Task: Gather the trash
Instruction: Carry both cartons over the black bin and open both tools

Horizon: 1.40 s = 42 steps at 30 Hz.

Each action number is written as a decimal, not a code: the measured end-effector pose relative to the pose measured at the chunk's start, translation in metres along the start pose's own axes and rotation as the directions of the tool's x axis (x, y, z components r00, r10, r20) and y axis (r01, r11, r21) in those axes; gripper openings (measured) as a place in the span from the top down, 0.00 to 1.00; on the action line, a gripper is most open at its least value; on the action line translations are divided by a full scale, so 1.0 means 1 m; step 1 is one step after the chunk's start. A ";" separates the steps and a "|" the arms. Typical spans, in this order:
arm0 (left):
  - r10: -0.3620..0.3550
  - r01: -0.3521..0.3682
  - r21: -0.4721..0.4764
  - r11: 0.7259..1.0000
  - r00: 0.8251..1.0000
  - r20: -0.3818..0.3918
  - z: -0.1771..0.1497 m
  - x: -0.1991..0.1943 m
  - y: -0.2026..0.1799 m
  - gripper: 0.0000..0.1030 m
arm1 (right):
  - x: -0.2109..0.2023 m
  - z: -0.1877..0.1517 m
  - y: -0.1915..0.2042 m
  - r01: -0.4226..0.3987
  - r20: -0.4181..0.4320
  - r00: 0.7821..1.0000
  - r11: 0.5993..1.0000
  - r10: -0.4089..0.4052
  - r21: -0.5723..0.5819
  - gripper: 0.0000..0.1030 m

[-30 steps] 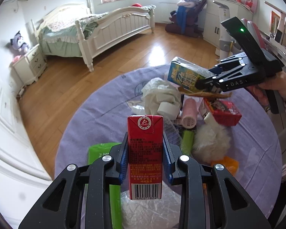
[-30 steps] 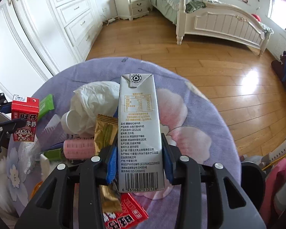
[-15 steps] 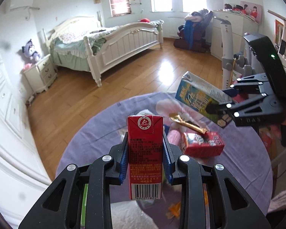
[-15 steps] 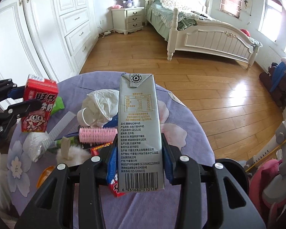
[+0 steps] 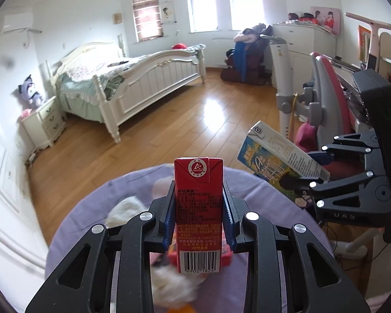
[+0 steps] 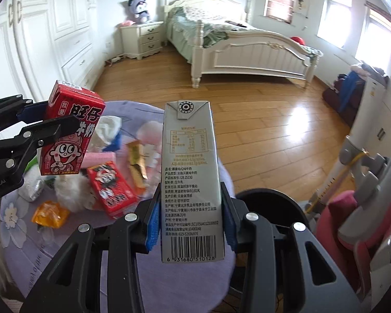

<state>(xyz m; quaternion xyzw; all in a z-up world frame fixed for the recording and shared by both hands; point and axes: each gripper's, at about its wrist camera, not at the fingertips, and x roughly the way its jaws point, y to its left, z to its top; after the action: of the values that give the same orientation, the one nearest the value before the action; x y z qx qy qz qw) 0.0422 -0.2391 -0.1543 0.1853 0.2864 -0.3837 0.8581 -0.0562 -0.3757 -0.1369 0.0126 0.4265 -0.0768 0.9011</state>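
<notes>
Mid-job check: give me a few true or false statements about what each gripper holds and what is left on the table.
1. The left gripper is shut on a red carton. True.
2. The right gripper is open with nothing in it. False: it is shut on a grey carton.
3. A second red carton lies on the purple table. True.
4. The black bin sits on the table. False: it stands beside the table, past its edge.
</notes>
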 end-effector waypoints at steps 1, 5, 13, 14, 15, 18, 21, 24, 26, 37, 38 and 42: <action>-0.018 0.018 0.004 1.000 1.000 0.001 0.005 0.005 -0.011 0.70 | -0.001 -0.004 -0.008 0.015 -0.001 1.000 1.000 -0.015 0.011 0.62; -0.074 0.074 0.038 0.997 0.997 0.000 0.018 0.024 -0.053 0.70 | 0.000 -0.019 -0.043 0.066 -0.024 0.998 0.995 -0.065 0.071 0.62; -0.170 0.173 0.075 0.982 0.984 -0.048 0.037 0.079 -0.119 0.70 | 0.008 -0.051 -0.106 0.158 -0.074 0.986 0.976 -0.148 0.152 0.62; -0.184 0.188 0.071 0.980 0.981 -0.059 0.038 0.087 -0.124 0.70 | 0.011 -0.054 -0.112 0.170 -0.083 0.984 0.973 -0.159 0.158 0.62; -0.200 0.204 0.066 0.977 0.977 -0.068 0.040 0.095 -0.131 0.70 | 0.017 -0.057 -0.118 0.184 -0.097 0.981 0.968 -0.170 0.169 0.62; -0.227 0.234 0.072 0.970 0.969 -0.092 0.043 0.118 -0.148 0.70 | 0.030 -0.068 -0.135 0.201 -0.132 0.975 0.960 -0.178 0.193 0.62; -0.243 0.254 0.079 0.964 0.962 -0.125 0.047 0.141 -0.162 0.69 | 0.041 -0.075 -0.151 0.227 -0.153 0.968 0.949 -0.197 0.216 0.61; -0.243 0.256 0.071 0.964 0.958 -0.154 0.051 0.162 -0.171 0.57 | 0.054 -0.077 -0.163 0.238 -0.193 0.961 0.945 -0.197 0.224 0.57; -0.225 0.235 0.058 0.970 0.965 -0.138 0.053 0.167 -0.172 0.29 | 0.055 -0.077 -0.168 0.269 -0.189 0.955 0.934 -0.227 0.236 0.32; -0.193 0.195 0.019 0.981 0.977 -0.097 0.044 0.141 -0.144 0.16 | 0.045 -0.065 -0.158 0.235 -0.120 0.970 0.943 -0.212 0.236 0.14; -0.176 0.178 0.014 0.984 0.980 -0.093 0.039 0.133 -0.136 0.16 | 0.044 -0.062 -0.153 0.214 -0.114 0.975 0.950 -0.192 0.229 0.14; -0.112 0.109 -0.038 0.993 0.990 -0.086 0.014 0.097 -0.092 0.16 | 0.043 -0.046 -0.107 0.085 -0.080 0.994 0.984 -0.073 0.155 0.14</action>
<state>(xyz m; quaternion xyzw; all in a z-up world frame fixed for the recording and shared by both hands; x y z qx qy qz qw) 0.0292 -0.3587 -0.2143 0.1714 0.3401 -0.4172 0.8252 -0.0806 -0.4831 -0.1946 0.0699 0.4522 -0.1455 0.8772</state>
